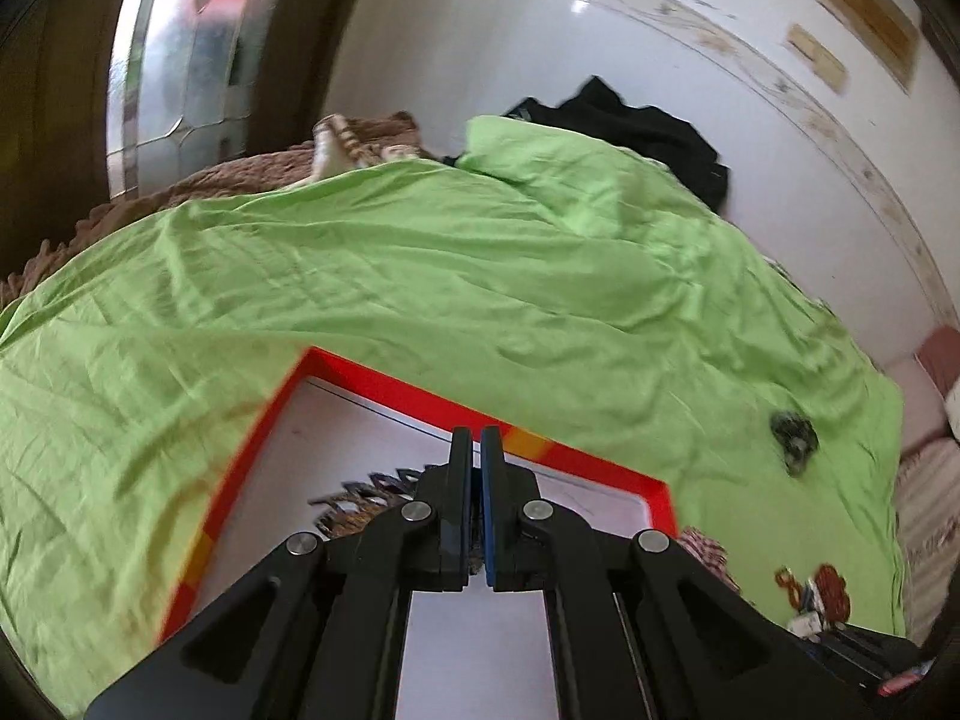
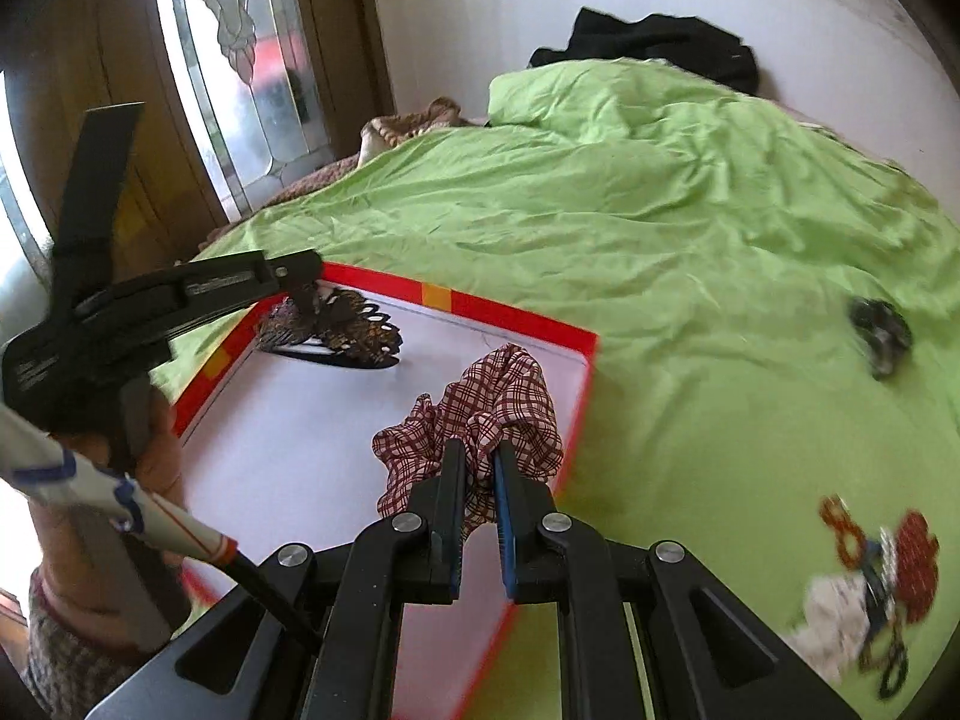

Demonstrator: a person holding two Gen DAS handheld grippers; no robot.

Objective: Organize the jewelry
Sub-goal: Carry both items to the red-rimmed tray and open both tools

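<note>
Right gripper (image 2: 479, 459) jaws pinch one red-checked scrunchie (image 2: 480, 414) over the single red-rimmed tray (image 2: 510, 315). Left gripper (image 2: 300, 294) jaws clamp one dark, ornate hair comb (image 2: 348, 330).

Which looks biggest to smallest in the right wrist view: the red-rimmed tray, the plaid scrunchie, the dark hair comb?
1. Red-rimmed tray, clearly largest.
2. Plaid scrunchie and dark hair comb look alike; the scrunchie is nearer the camera, so unsure.
</note>
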